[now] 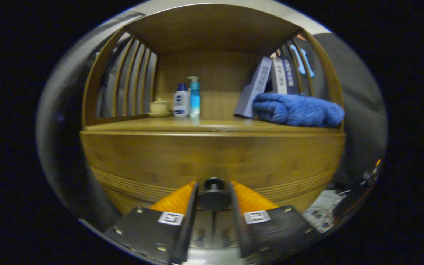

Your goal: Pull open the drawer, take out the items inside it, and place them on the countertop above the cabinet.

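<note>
1. Bamboo-toned wood makes up the cabinet (212, 158), whose drawer front (160, 165) faces the gripper (214, 198).
2. At the lower middle of that drawer front sits a dark round knob (214, 197); it lies between the two fingers (177, 200), which are narrowed to either side of it. Whether both press on the knob, I cannot tell.
3. The drawer looks flush with the cabinet; its contents are hidden.
4. Above the drawer front runs the bench (204, 125), the cabinet's countertop, under a wooden roof with slatted side walls (133, 79).
5. Above and left of the knob, at the back of the bench, stand a small lidded cup on a saucer (159, 107), a white bottle with a dark cap (181, 101) and, touching it, a blue pump bottle (194, 96).
6. Above and right of the knob, a rolled blue towel (298, 109) lies on the bench, with leaning books (267, 82) just behind it.
</note>
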`<state>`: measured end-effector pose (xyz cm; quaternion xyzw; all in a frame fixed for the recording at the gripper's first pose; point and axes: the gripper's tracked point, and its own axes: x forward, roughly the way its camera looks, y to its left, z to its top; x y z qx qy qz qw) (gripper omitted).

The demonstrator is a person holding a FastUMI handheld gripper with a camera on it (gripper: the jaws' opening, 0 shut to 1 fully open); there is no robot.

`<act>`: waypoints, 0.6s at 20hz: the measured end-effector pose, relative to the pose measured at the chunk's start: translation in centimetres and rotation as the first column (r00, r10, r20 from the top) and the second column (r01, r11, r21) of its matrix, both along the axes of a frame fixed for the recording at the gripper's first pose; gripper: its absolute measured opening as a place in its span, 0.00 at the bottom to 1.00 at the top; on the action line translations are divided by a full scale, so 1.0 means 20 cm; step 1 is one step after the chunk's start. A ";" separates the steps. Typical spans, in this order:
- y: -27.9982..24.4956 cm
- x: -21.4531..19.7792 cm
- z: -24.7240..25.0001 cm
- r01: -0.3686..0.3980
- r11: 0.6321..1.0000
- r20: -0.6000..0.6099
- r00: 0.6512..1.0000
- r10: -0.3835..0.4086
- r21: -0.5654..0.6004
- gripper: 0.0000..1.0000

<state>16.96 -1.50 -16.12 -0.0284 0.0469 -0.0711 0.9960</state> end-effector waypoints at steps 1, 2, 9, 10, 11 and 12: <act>0.02 0.01 0.00 0.008 1.000 0.024 1.000 -0.008 -0.006 0.52; 0.02 0.01 -0.01 0.002 1.000 0.038 0.999 -0.001 -0.024 0.45; 0.02 -0.13 -0.01 -0.054 0.999 0.000 0.999 0.054 -0.005 0.24; 0.03 -0.18 -0.03 -0.049 0.999 -0.003 0.999 0.049 0.024 0.24; 0.05 -0.23 -0.02 -0.046 0.998 0.003 0.999 0.046 0.046 0.24; 0.06 -0.27 -0.03 -0.047 0.998 -0.002 0.999 0.047 0.047 0.24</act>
